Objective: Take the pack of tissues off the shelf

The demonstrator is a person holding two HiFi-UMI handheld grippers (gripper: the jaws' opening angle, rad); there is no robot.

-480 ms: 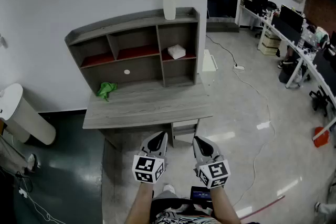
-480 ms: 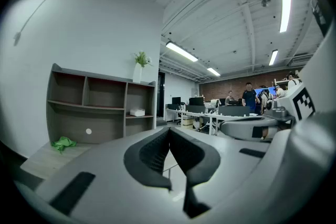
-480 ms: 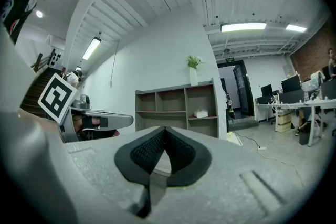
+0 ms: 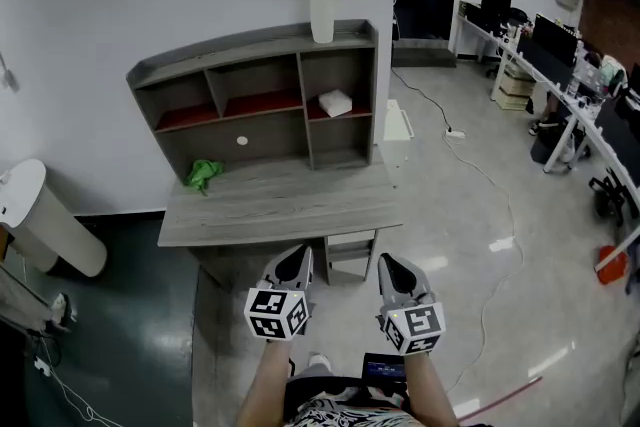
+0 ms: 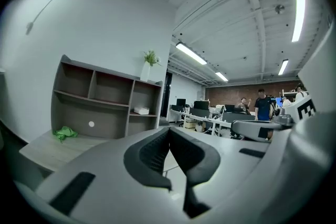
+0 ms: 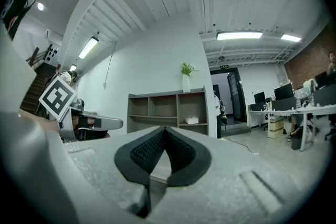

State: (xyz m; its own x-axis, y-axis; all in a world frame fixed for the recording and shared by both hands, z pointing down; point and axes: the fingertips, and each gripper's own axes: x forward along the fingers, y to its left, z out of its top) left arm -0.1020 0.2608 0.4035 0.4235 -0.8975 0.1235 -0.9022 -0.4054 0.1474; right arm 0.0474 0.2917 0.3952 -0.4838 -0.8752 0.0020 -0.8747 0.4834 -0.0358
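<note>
All three views share the shelf [image 4: 250,48]: head from above, gripper views level.

The grey desk [image 4: 280,205] and its grey shelf unit [image 4: 350,40] show matt wood grain. The pale grey floor [image 4: 470,205] is glossy, mirroring lights. The crumpled green cloth [image 4: 203,173] looks soft, and the tall white vase [image 4: 322,12] looks smooth.

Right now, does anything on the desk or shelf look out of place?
Only a crumpled green cloth lying loose on the desk, left side, by the shelf. The tissues sit slightly askew in the upper right compartment. Nothing spilled or damaged.
</note>
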